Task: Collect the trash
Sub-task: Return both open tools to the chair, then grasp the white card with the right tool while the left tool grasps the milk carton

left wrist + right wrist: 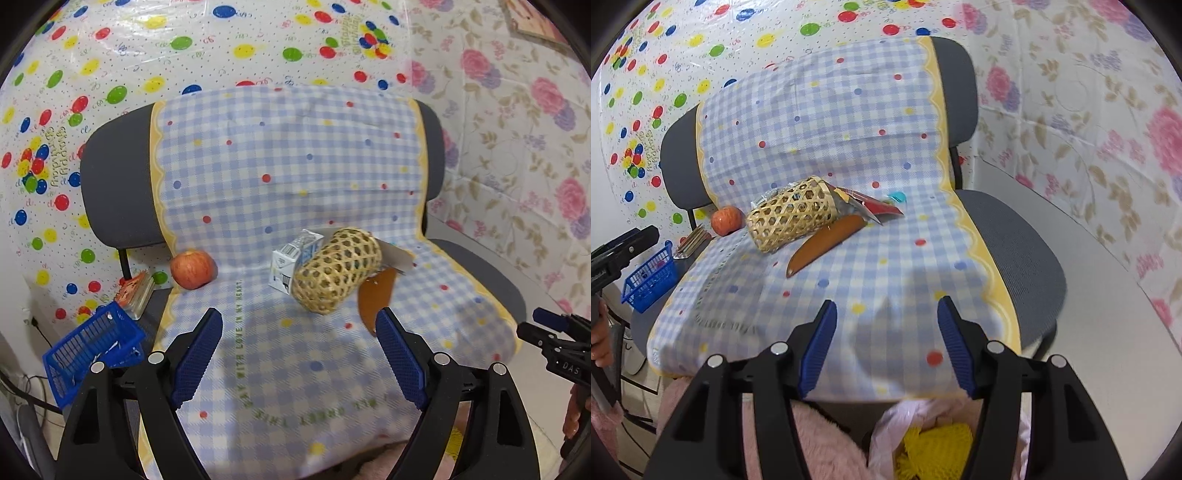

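A woven bamboo basket (338, 271) lies on its side on the chair's checked cloth (295, 369), also in the right wrist view (792, 218). A small milk carton (290, 264) lies behind it. A silver and red wrapper (866, 206) sticks out at its mouth, and an orange-brown strip (822, 245) lies in front of it. A red apple (192, 268) sits at the left of the seat. My left gripper (299, 328) is open and empty, hovering near the basket. My right gripper (886, 317) is open and empty above the seat's front edge.
A blue plastic basket (90, 350) sits left of the chair, with a flat packet (135, 293) beside it. A white plastic bag (905, 424) with yellow stuff lies below the seat front on a pink fluffy surface (812, 443). Patterned sheets cover the walls.
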